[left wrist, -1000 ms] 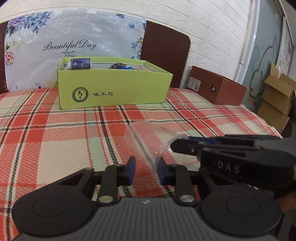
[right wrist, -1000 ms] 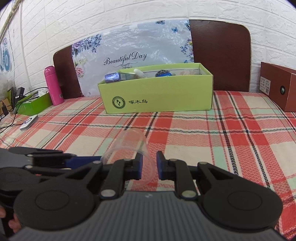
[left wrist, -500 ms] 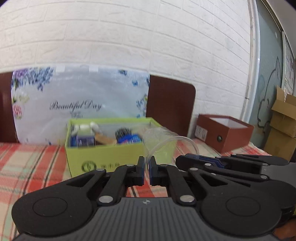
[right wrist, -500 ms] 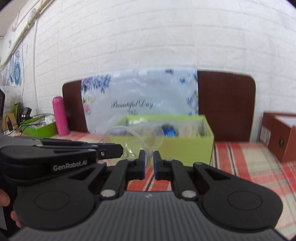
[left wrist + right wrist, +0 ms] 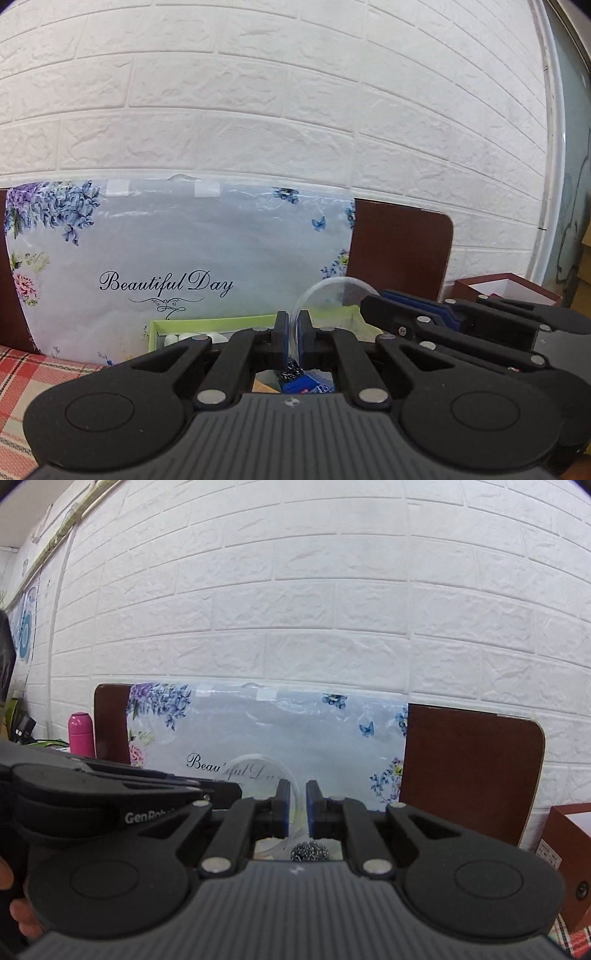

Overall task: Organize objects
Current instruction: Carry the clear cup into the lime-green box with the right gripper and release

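A clear plastic cup is held in the air by both grippers. My left gripper is shut on its rim. My right gripper is shut on the opposite side of the cup; its fingers show at the right of the left wrist view. The green box lies just below and ahead, with white items, a steel scrubber and a blue packet inside. Most of the box is hidden behind the grippers.
A floral "Beautiful Day" bag leans on a brown headboard behind the box. A brown open box stands at right. A pink bottle stands far left. A plaid cloth covers the surface.
Both grippers closed on the cup at the surface, lifted it and carried it forward to just over the green box. The view tilted up toward the wall.
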